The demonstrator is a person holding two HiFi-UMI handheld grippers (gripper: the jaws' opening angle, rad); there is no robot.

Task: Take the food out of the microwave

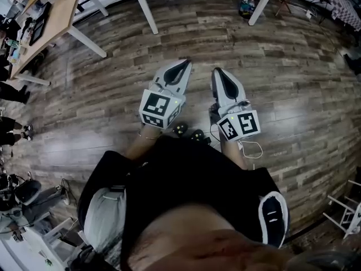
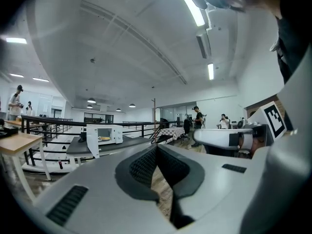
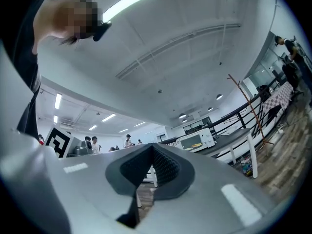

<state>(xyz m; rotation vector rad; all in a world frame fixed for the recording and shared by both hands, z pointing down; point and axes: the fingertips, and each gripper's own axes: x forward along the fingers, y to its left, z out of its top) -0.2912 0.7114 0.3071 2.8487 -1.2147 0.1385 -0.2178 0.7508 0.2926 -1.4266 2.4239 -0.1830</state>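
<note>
Head view: left hand-held gripper (image 1: 183,65) and right hand-held gripper (image 1: 218,72) hover over the floor (image 1: 282,66), both pinched together, empty.

Left gripper view: microwave (image 2: 105,134) well off on a surface (image 2: 129,143), door apparently open, food (image 2: 104,138) inside.

Right gripper view: same distance. Best to approach first, then spread the jaws.

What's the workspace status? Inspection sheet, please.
Surface: dark grey tabletop, far ahead of both grippers.
Job's things: white microwave, door open; yellow food inside.
Clutter: small dark item beside microwave, unidentifiable.
Grippers: left gripper and right gripper shut, empty.
Cables: white cable looping by right gripper.
Surroundings: brown wood-plank floor, black railing, people in the distance.
</note>
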